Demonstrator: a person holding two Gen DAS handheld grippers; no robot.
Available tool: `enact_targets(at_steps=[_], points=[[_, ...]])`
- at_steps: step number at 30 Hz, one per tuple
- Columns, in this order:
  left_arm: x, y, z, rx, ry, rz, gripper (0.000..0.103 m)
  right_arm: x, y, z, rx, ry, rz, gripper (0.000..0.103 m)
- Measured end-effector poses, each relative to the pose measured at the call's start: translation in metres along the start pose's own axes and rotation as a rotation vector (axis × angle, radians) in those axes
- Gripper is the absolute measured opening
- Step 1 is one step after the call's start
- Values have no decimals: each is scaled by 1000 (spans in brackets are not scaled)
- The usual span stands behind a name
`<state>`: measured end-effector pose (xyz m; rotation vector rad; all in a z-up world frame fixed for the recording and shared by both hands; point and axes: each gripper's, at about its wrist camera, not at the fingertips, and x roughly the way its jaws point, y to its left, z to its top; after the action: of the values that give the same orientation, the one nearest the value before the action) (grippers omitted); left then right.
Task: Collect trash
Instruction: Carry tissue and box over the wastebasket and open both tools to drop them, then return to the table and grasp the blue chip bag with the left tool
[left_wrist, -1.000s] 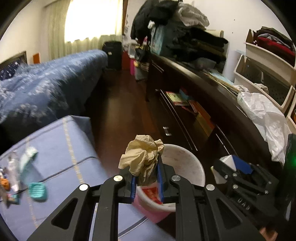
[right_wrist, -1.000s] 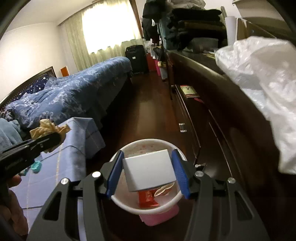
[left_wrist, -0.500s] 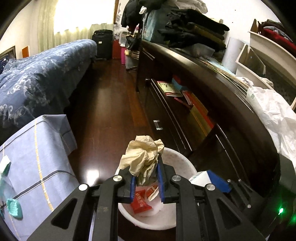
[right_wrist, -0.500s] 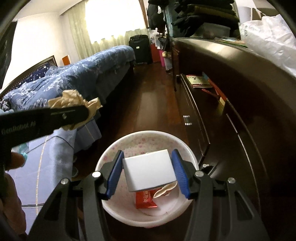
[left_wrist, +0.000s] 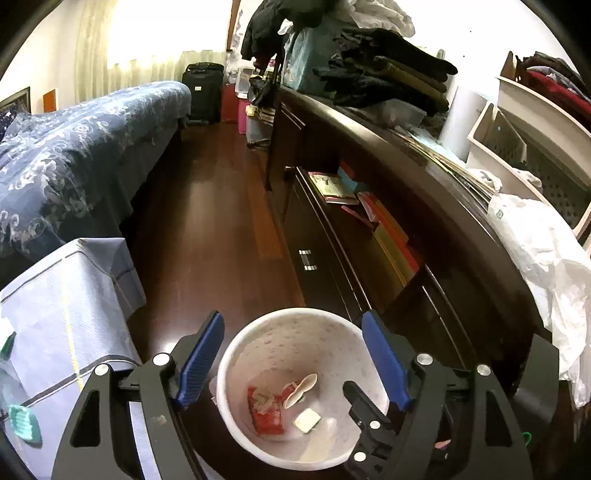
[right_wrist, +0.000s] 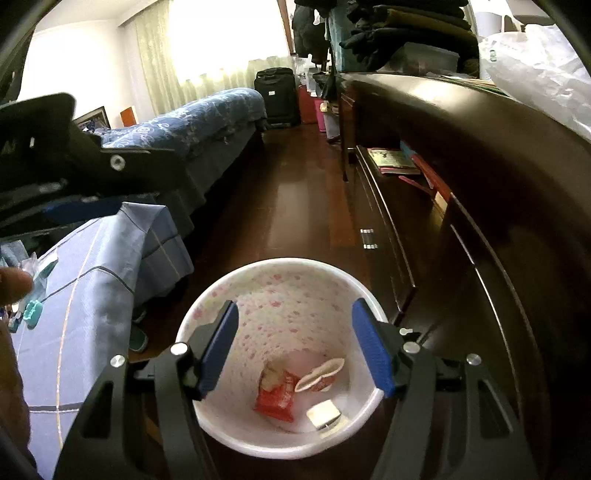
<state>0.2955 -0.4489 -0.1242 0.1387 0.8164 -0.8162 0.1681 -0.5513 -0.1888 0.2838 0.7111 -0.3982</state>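
Glossy dark wood floor (left_wrist: 221, 236); smooth plastic bin (right_wrist: 280, 291).

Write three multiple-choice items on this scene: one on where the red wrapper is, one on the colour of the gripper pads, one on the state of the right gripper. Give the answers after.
1. Where does the red wrapper lie?
A. on the bed
B. at the bottom of the white bin
C. on the dark floor

2. What colour are the pads of the right gripper?
A. blue
B. green
C. yellow

3. How does the right gripper stand?
A. shut on a white box
B. shut on a crumpled tissue
C. open, with nothing between its jaws

Answers:
1 B: the wrapper rests inside the bin beside a small white box.
2 A: both pads are plainly blue.
3 C: the jaws have just been opening and stand apart over the bin, with nothing held between them.
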Motion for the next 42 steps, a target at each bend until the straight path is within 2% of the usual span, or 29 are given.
enact_targets(at_steps=[5, 9, 13, 20, 25, 29, 36, 39, 42], points=[[-20, 14, -4, -25, -32, 40, 79, -12, 4, -2, -3, -6, 4, 66], [-47, 35, -18, -34, -66, 126, 83, -32, 17, -1, -23, -23, 28, 69], [-77, 65, -38, -54, -94, 245, 87, -55, 44, -2, -65, -45, 85, 72], [-128, 141, -75, -178, -112, 415, 89, -82, 109, -8, -175, -55, 195, 74], [-154, 188, -92, -260, -119, 480, 91, -93, 160, -14, -263, -52, 261, 75], [-181, 232, -110, -320, -134, 560, 94, -99, 194, -21, -327, -46, 286, 75], [-215, 326, -140, -446, -112, 729, 96, -100, 241, -33, -410, -29, 326, 75], [-222, 367, -152, -528, -104, 742, 96, -99, 260, -37, -444, -24, 343, 75], [-221, 397, -157, -581, -93, 721, 96, -97, 276, -41, -471, -18, 356, 75]])
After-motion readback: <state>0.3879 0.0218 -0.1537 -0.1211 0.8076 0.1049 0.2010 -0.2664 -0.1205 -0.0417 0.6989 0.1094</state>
